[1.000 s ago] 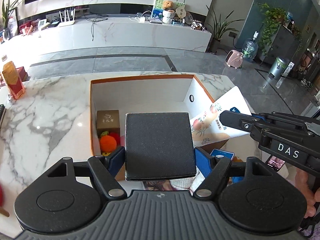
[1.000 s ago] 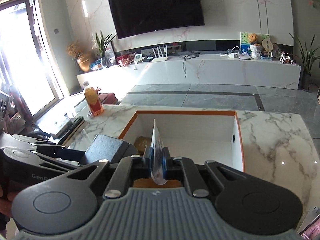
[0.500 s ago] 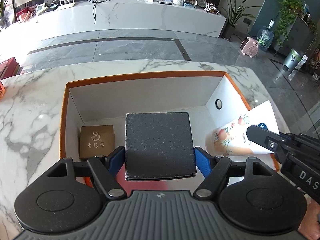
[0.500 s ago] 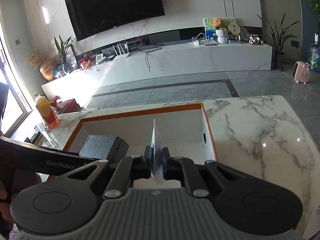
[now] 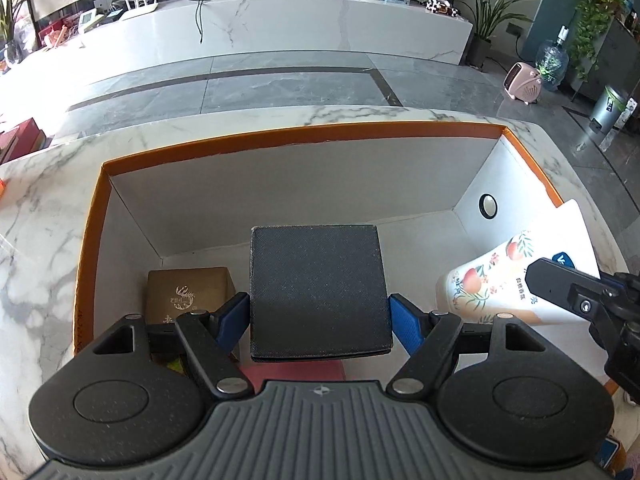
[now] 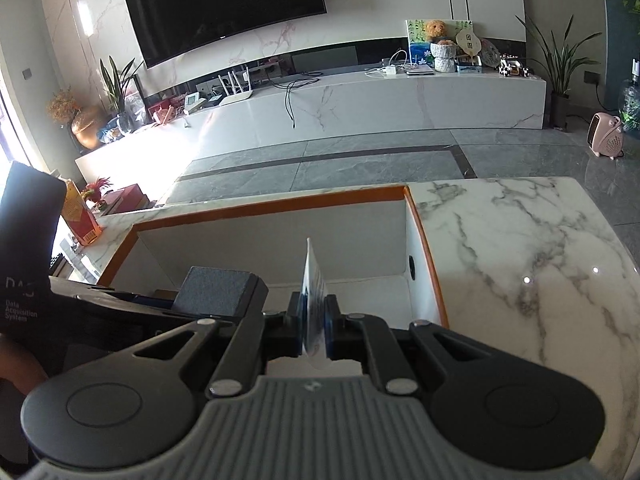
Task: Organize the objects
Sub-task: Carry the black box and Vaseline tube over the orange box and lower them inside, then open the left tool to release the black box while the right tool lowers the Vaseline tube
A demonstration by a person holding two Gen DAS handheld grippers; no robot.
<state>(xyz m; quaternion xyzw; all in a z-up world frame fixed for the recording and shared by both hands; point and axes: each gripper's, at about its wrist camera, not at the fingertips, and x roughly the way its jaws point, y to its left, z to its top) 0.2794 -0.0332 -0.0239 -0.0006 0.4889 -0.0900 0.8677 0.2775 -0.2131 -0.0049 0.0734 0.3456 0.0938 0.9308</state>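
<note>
The left gripper (image 5: 319, 320) holds a dark grey square box (image 5: 318, 292) between its blue pads (image 5: 234, 316), one pad on each side of the box. The box hangs over the open inside of a big storage box (image 5: 280, 148) with an orange rim and white walls, which stands on the marble desk (image 5: 36, 216). Below the grey box, on the floor of the storage box at the left, lies a small brown box (image 5: 188, 292) with a gold emblem on its lid. Something red shows under the near edge of the grey box, but I cannot tell what it is.

The right gripper (image 6: 313, 320) is nearly closed on a thin flat packet (image 6: 314, 280), white with a peach pattern. In the right wrist view the packet is seen from its edge and stands upright between the pads. In the left wrist view the same packet (image 5: 500, 280) shows its printed face, and it is at the right end of the storage box, just inside the right wall with the round hole (image 5: 487, 204). It is near the grey box but does not touch it. I cannot tell if the packet touches the floor of the storage box.
</note>
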